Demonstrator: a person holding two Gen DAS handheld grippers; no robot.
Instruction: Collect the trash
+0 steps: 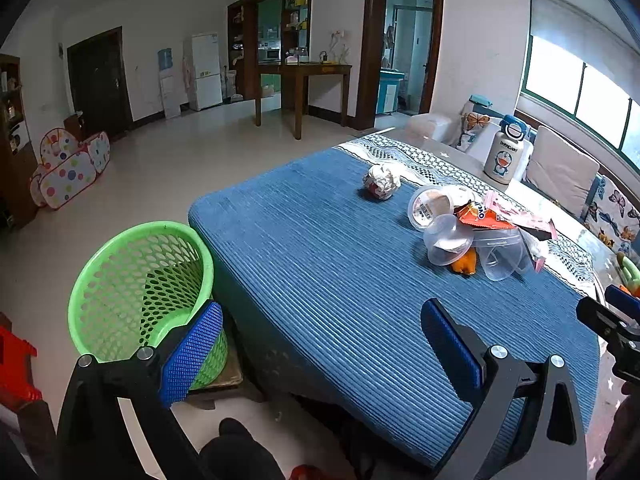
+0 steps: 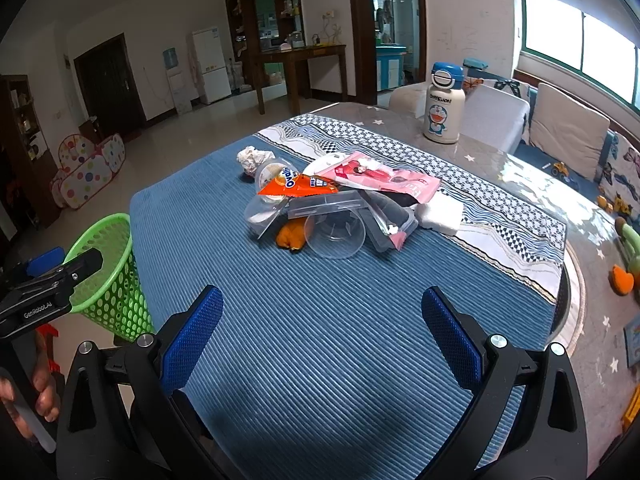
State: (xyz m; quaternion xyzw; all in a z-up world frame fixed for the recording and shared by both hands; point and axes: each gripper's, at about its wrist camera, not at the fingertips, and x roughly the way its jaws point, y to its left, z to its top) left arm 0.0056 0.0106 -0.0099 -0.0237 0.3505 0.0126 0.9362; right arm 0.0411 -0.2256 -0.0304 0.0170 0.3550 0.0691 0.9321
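A heap of trash lies on the blue mat (image 2: 320,320): an orange snack wrapper (image 2: 300,185), a pink packet (image 2: 384,178), clear plastic cups (image 2: 334,236), a round lidded tub (image 1: 430,206) and a crumpled paper ball (image 1: 382,180). A green mesh basket (image 1: 136,280) stands on a stool at the table's left edge, seen also as the basket (image 2: 108,280) in the right wrist view. My left gripper (image 1: 320,344) is open, near the table's front left corner beside the basket. My right gripper (image 2: 322,332) is open over the mat, short of the heap.
A white Doraemon bottle (image 2: 442,108) stands at the far side of the table. Small toys (image 2: 622,276) lie on the table's right. A sofa with cushions (image 2: 568,128) runs under the window. A polka-dot play tent (image 1: 68,168) sits on the floor at left.
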